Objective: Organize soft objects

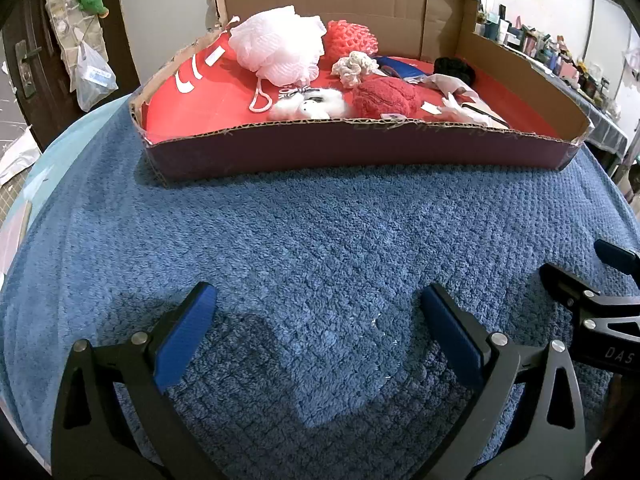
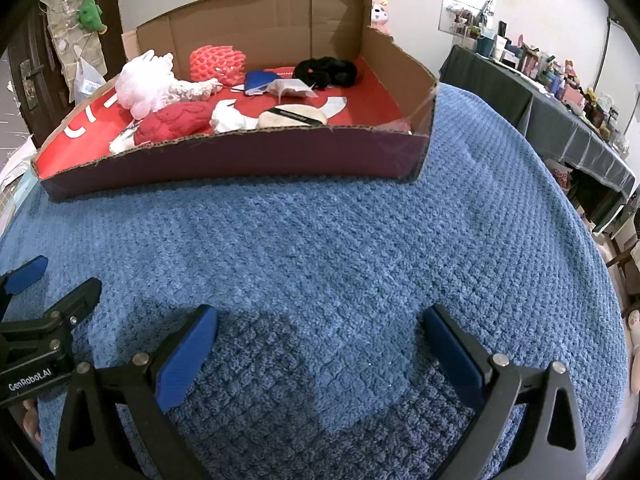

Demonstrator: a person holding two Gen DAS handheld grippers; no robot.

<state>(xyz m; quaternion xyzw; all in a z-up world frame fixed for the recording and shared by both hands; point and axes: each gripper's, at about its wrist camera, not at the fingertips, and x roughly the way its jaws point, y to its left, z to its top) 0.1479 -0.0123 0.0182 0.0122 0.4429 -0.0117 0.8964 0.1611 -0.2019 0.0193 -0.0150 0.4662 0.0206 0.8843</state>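
Both grippers are seen held low over a blue knitted blanket (image 1: 320,232) that covers the work surface. The left gripper (image 1: 318,300) is spread wide with nothing between its blue pads (image 1: 184,336); the right gripper (image 2: 320,320) is likewise spread wide and empty. The two tools are placed side by side, each being visible at the edge of the other's view. No soft object is observed on the blanket in front of either tool. All soft objects are located inside a shallow cardboard box (image 1: 360,144) with a red floor, set on the blanket well ahead of the grippers. At the left of the box a pale pink mesh bath pouf (image 1: 276,44) is noted, its cord loop trailing toward the front wall. Behind it and to the right a coral net sponge (image 1: 350,42) is seen, with a cream scrunchie (image 1: 354,66) just in front of it. A red fuzzy item (image 1: 384,98) lies near the front wall, beside a small white plush toy (image 1: 316,104). A black scrunchie (image 2: 326,70) is recorded at the back right, near a blue folded item (image 2: 258,80). A beige pad with a black band (image 2: 292,116) rests against the front wall in the right wrist view.
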